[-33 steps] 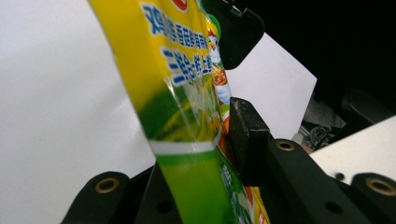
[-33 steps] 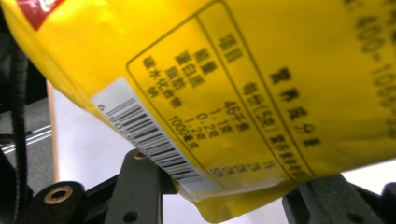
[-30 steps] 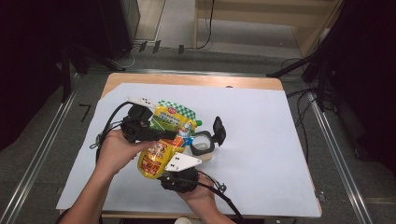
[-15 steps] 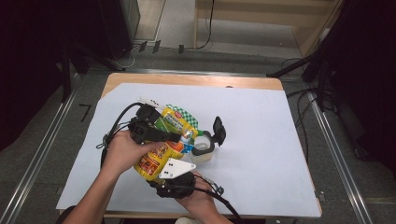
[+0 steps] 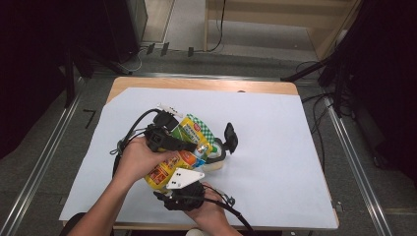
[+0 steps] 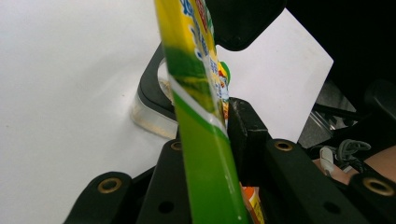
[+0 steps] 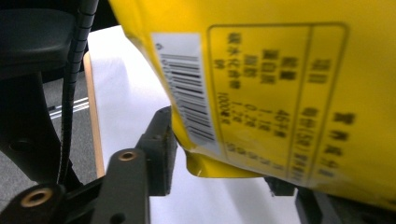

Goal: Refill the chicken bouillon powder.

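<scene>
My left gripper [image 5: 191,144] [image 6: 208,135] is shut on a flat green and yellow packet [image 5: 193,128] [image 6: 198,135], seen edge-on between its jaws. Below it, my right gripper [image 5: 177,171] [image 7: 219,163] is shut on a fat yellow and orange pouch [image 5: 163,170] [image 7: 280,93] with a barcode. Its jaws have just been opening a little with the pouch between them, and one pad still touches the pouch's corner. A clear container with a black rim [image 5: 216,160] [image 6: 149,105] sits just right of both, its black lid [image 5: 230,136] standing up.
A white sheet [image 5: 275,147] covers the wooden table [image 5: 206,83]. Cables trail from both grippers over the sheet's left and front parts. Metal rails [image 5: 351,162] run along both sides of the table.
My left hand has carried the green packet to the right, closer to the container. The right hand has stayed in place under the yellow pouch.
</scene>
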{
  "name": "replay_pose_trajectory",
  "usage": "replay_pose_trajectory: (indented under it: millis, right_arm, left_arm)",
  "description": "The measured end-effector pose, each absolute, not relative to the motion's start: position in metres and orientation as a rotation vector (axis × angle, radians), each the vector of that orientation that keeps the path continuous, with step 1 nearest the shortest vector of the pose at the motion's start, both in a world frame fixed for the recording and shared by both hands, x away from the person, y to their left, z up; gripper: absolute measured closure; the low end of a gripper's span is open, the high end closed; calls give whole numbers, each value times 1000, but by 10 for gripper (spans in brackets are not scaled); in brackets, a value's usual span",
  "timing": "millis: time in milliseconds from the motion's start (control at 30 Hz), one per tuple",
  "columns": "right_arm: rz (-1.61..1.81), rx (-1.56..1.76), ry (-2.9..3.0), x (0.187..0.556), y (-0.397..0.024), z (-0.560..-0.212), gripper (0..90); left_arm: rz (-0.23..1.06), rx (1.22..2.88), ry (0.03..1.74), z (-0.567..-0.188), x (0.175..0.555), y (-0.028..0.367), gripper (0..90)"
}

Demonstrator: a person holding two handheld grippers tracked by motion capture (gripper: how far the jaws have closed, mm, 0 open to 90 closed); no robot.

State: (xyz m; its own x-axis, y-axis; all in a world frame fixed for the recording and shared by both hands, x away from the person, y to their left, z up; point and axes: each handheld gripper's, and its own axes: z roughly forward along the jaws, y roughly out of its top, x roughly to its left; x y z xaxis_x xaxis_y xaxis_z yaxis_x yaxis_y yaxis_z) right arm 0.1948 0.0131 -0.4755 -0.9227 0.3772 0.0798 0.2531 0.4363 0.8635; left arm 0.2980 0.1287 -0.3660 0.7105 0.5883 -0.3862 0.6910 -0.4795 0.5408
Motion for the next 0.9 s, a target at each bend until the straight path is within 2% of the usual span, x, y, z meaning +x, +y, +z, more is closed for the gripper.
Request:
replay_pose_trajectory:
  millis: [367,900]
  right_arm:
    - [1562,678,2616,202,11,-479,592]
    - [1650,733,2609,210,1,-479,610]
  left_arm:
    - [-242,2243,1022,-375,307,123,762]
    - [-288,2271,979,-376,308,124,704]
